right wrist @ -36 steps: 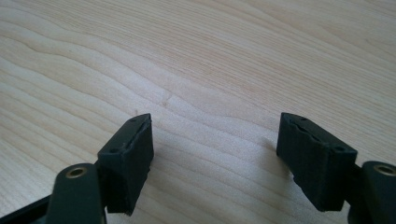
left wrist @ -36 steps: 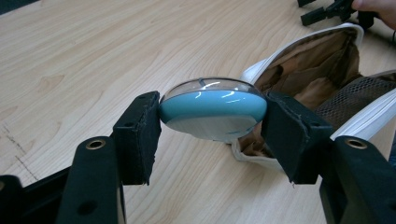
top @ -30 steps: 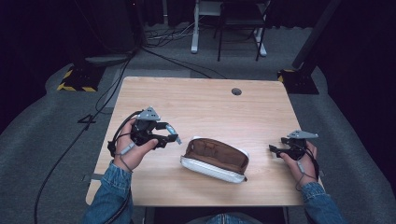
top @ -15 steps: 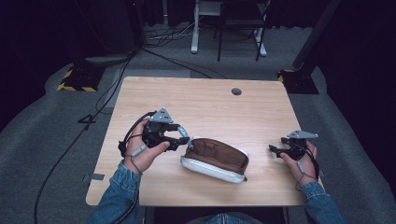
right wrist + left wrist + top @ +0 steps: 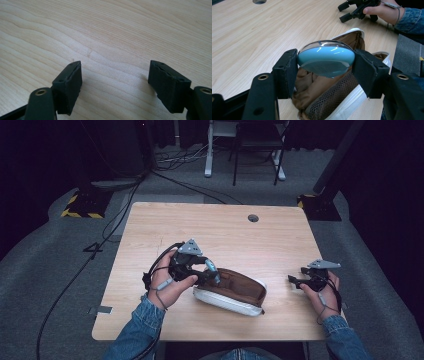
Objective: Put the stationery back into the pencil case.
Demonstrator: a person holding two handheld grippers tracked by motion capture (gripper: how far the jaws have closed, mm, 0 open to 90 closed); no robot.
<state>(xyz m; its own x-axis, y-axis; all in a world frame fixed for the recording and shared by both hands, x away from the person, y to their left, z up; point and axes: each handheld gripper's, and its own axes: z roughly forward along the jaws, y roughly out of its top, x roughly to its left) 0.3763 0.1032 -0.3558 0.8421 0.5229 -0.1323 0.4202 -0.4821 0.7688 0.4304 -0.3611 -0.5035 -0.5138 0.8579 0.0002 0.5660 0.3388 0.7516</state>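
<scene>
A white pouch [image 5: 231,301] with a brown lining lies unzipped near the table's front edge. My left gripper [image 5: 212,272] hovers over the pouch's left end, shut on a light blue round disc [image 5: 326,59] with a glossy domed top. In the left gripper view the disc sits squeezed between both pads, right above the pouch's open mouth [image 5: 329,97] and its mesh pocket. My right gripper [image 5: 295,281] rests low at the table's right edge, apart from the pouch. Its jaws stand open over bare wood [image 5: 115,82] with nothing between them.
The wooden table [image 5: 210,230] has a round cable hole [image 5: 253,218] at the back right. Black cables trail off the left side onto grey floor. A desk frame and a chair stand beyond the far edge.
My left gripper has carried the blue disc rightward, from beside the pouch to over its left end. The right gripper has stayed put.
</scene>
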